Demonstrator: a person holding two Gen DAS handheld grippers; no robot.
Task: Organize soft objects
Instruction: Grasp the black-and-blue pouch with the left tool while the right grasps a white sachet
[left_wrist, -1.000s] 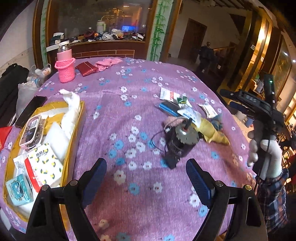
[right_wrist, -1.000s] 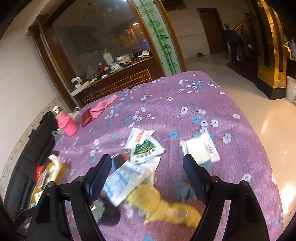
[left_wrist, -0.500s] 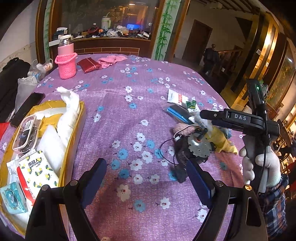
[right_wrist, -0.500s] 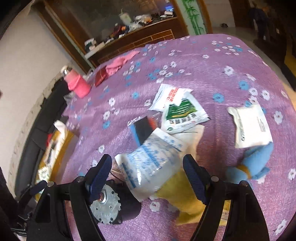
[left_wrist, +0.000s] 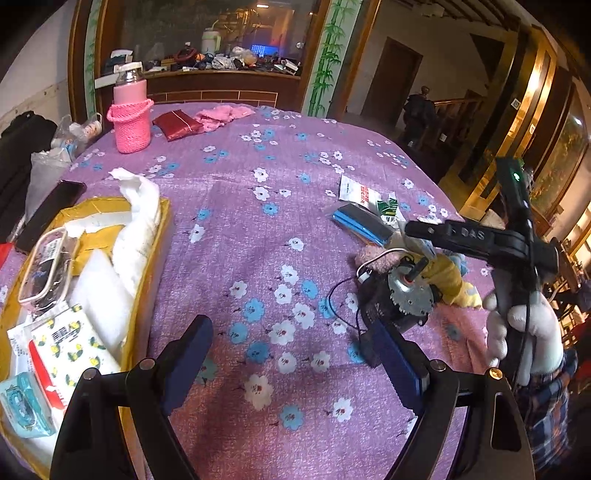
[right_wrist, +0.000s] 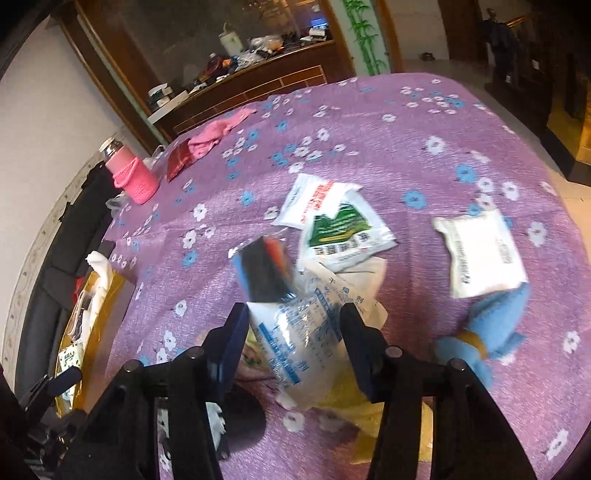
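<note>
Closing on target: right gripper (right_wrist: 291, 332) fingers have just been narrowing round the clear crinkly plastic pouch with blue print (right_wrist: 295, 332); pouch sits between them, pads look at or just short of its sides, firm contact not confirmed.
Target location: pouch lies on top of the pile at the near right part of the desk, over a yellow soft cloth toy (right_wrist: 343, 391) and just below a black-and-blue wrapped flat pack (right_wrist: 264, 269).
Why top-first: judged that the pouch is taken because it covers the rest of the pile, so it is the easy pick.
Neighbours: green-and-white sachet (right_wrist: 343, 232) and red-printed white sachet (right_wrist: 314, 199) overlap just beyond; white flat packet (right_wrist: 480, 254) off to the right, touching a blue plush toy (right_wrist: 487, 332).
Hard item in pile: round metal motor with black wires (left_wrist: 402, 295) just beside the yellow toy; not soft, likely to be left.
Left gripper (left_wrist: 295, 354): fingers wide apart, nothing between them, hovering over bare purple flowered cloth (left_wrist: 258, 229) on the desk.
Destination guess: yellow tray (left_wrist: 162, 236) at the left, already holding white padding and packets, well apart from the pile.
Right hand: white-gloved hand (left_wrist: 524, 332) grips the handle, seen in the left wrist view.
Risk: slippery pouch may slide or drag the flat pack.
</note>
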